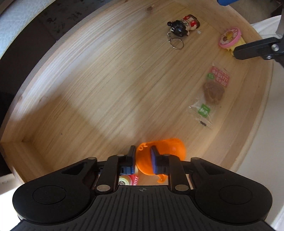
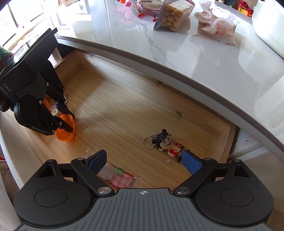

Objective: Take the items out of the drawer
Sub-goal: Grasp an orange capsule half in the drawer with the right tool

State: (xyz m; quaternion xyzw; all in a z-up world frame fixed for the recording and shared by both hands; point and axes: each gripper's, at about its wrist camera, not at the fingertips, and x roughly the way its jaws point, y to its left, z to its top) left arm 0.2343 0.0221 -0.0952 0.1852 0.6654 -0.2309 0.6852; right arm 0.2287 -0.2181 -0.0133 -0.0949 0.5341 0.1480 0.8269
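The wooden drawer (image 1: 106, 88) stands pulled out under a marble countertop (image 2: 177, 49). My left gripper (image 1: 143, 151) is shut on the rim of an orange plastic cup (image 1: 166, 151), low at the drawer's left end (image 2: 65, 133). Under it lies a small pink and red item (image 1: 130, 180). My right gripper (image 2: 144, 160) hangs open over the drawer's near right part, holding nothing. A doll keychain (image 2: 166, 142) lies just beyond its right finger, and a red snack packet (image 2: 120, 177) lies under its left finger. A pink round toy (image 1: 229, 37) sits beside one right-gripper finger (image 1: 255, 48).
On the countertop behind the drawer are a bag of biscuits (image 2: 173, 14), a pink lace cloth (image 2: 218, 26) and a white container (image 2: 268, 26). The drawer's walls (image 2: 218, 140) hem in the items. Bare wood (image 2: 124, 110) spans the drawer's middle.
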